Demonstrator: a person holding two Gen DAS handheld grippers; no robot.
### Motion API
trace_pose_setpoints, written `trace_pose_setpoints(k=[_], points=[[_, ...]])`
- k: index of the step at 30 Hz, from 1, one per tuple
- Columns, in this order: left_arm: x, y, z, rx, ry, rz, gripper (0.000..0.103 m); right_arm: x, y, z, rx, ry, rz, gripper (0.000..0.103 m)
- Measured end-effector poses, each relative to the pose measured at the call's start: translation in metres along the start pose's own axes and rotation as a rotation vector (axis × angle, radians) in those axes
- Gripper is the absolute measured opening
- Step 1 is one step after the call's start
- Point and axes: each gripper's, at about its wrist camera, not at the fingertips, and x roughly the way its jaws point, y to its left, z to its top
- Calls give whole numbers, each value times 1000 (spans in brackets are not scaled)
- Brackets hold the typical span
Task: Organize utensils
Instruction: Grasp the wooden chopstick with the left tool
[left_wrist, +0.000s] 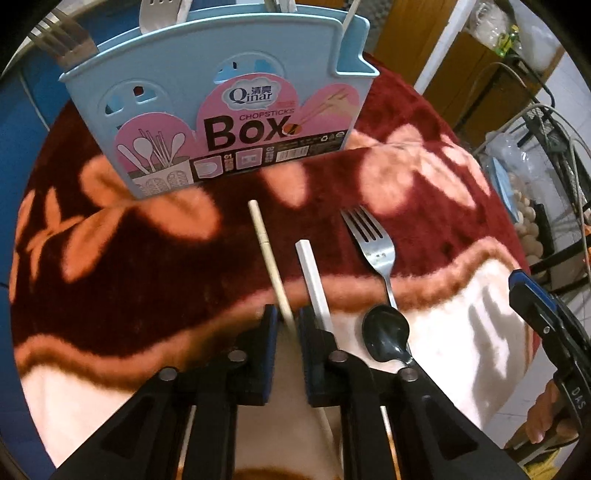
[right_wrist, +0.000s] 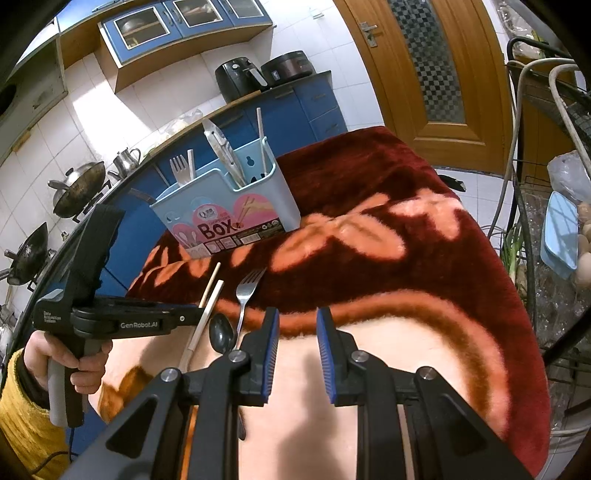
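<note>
I had the left gripper low over the blanket, its jaws standing apart with the beige chopstick running straight up through the gap between the pads. That stick's long axis lay nearly in line with the fingers, pointing away toward the blue chopsticks box, so the pads faced its sides. I could not tell whether either pad was touching it yet. Just to the right, the white chopstick lay almost parallel, passing right beside the outside of the right-hand finger, close enough that I judged it might get nudged when I squeezed. Further right were the fork, tines toward the box, and the black spoon near its handle.

My right gripper hovered with nothing in it, jaws apart, over the pale part of the blanket, well to the right of the utensils. The left hand was clearly the nearer one, so I judged the beige stick was the left's to take, then carry forward to the box, which already held a fork and other pieces
</note>
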Motion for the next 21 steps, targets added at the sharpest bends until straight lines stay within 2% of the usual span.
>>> trace_pose_setpoints(k=[3,7,10,15,21], points=[[-1,5,-3,-26,-16,-26,5,1,1,0,-4,4,3,23],[-8,21,-9,-85,-43,-88,5,3,6,1,-22,19,4,23],[-20,34,-17,-127,-97,-114,5,5,13,2,-51,29,5,23],[-40,54,-32,-169,-178,-113,5,15,25,3,-92,77,26,23],[-56,67,-41,-164,-270,-88,5,35,47,2,-164,157,48,23]])
